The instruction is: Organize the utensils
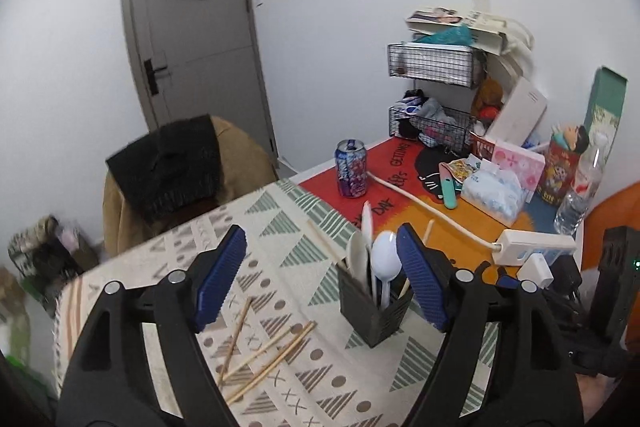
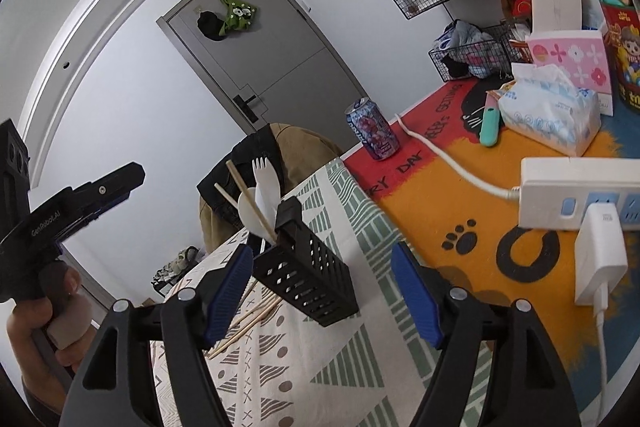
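A black slotted utensil holder (image 1: 370, 301) stands on the patterned tablecloth (image 1: 280, 227). It holds white plastic spoons (image 1: 386, 263), a white plastic fork (image 2: 265, 173) and chopsticks. Several loose wooden chopsticks (image 1: 264, 351) lie on the cloth in front of it. My left gripper (image 1: 322, 279) is open and empty above the cloth, its right finger beside the holder. My right gripper (image 2: 322, 291) is open and empty, with the holder (image 2: 308, 267) between and beyond its fingers. The left gripper (image 2: 80, 203) also shows in the right wrist view, held by a hand.
A soda can (image 1: 352, 169), a white power strip (image 1: 536, 247) with cable, a tissue pack (image 1: 494, 195), a water bottle (image 1: 580, 187) and wire baskets (image 1: 434, 63) crowd the orange mat at the right. A chair with a coat (image 1: 180, 179) stands behind the table.
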### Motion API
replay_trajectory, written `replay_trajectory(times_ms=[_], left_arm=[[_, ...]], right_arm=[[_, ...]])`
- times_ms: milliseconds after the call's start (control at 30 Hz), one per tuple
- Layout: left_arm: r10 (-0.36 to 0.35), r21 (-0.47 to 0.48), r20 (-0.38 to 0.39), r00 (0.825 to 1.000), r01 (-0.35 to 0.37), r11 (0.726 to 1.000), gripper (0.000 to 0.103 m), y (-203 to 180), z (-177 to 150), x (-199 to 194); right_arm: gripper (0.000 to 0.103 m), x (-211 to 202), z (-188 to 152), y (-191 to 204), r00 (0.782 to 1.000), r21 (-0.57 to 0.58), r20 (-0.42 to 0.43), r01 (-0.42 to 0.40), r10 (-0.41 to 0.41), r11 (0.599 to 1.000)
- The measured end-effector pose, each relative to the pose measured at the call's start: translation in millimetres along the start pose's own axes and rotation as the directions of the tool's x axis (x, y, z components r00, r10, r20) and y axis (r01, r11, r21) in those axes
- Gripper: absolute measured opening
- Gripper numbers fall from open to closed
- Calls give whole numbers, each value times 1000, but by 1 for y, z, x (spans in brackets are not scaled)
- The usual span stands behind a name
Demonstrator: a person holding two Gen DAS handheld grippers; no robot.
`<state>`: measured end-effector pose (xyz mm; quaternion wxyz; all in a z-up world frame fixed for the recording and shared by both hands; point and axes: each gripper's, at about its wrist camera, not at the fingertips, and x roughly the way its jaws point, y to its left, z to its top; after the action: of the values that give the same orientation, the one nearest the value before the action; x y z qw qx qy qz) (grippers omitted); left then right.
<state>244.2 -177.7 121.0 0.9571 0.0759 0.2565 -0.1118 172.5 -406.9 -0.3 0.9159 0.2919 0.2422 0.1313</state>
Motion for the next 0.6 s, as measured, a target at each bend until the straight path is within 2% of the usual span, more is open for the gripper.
replay_trajectory(times_ms=[200,333,433,600], left_arm=[[4,-76,-5,1000,-5,997,88,30,-24,-3],[3,-130,-7,1000,-4,992,97,52,-43,-8],[6,-163,-19,1000,-9,987,97,66,-56,-9],[-2,-243,-43,999,-9,970,97,93,-84,-10]], right_arm=[[78,5,-10,8,1000,-3,-10,-5,5,1000],[88,5,-15,11,1000,-3,3,12,-12,1000],[96,4,-20,13,999,5,23,35,-35,999],[96,8,-30,18,1000,19,13,28,-28,999]])
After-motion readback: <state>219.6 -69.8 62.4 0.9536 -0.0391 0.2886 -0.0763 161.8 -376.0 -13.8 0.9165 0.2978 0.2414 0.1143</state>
